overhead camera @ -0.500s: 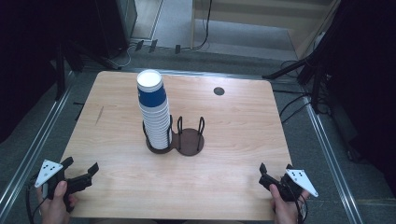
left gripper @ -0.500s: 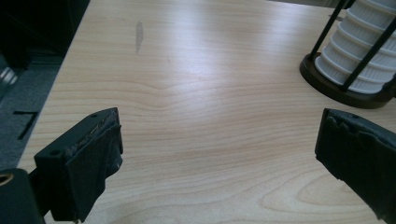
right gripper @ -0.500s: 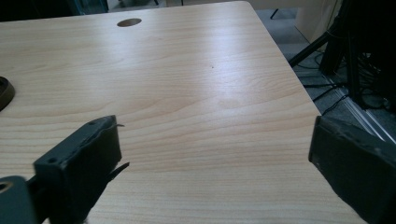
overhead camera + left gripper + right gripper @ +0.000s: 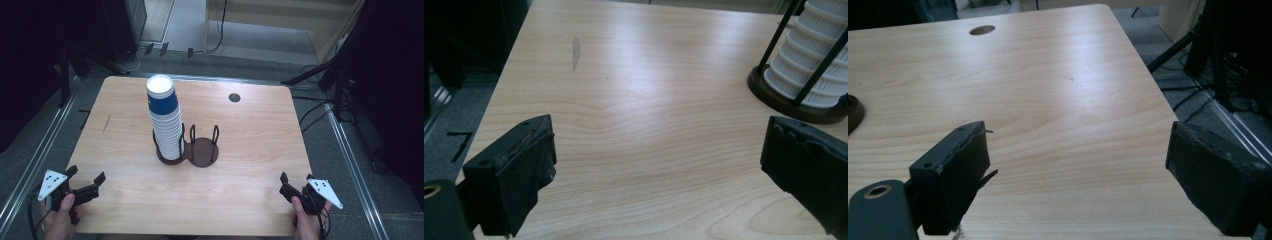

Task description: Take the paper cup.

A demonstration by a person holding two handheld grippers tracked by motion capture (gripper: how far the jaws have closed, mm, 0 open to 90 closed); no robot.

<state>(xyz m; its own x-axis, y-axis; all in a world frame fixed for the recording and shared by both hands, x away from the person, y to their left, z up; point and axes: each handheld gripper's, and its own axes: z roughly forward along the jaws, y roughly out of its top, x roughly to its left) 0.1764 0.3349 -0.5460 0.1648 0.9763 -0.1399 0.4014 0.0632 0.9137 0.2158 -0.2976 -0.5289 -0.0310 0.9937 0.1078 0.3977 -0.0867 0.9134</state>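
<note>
1. A tall stack of paper cups (image 4: 166,120), white with a blue band on the top cup, stands upright in the left ring of a dark two-ring cup holder (image 4: 190,150) near the middle of the wooden table (image 4: 250,130). The holder's right ring is empty.

2. The left gripper (image 4: 86,181) sits at the near left corner of the table, held in the person's left hand (image 4: 61,215). Its jaws stand wide apart with nothing between them; the left gripper view shows bare wood in the gap and the ribbed lower cups (image 4: 811,65) up at the right.

3. The right gripper (image 4: 295,181) sits at the near right corner, in the person's right hand (image 4: 306,220). Its jaws are also parted and hold nothing; the right gripper view shows bare tabletop between them, with the holder's edge (image 4: 854,112) just at the left border.

4. The relation that matters: the stack lies forward of both grippers and toward the middle, well apart from each. It stands left of the table's centre line, so the left gripper looks the nearer of the two.

5. The stack's long axis is vertical, leaning slightly at the top. A reach from the left would likely meet its side, and the top cup would have to come straight up to clear the holder's posts.
</note>
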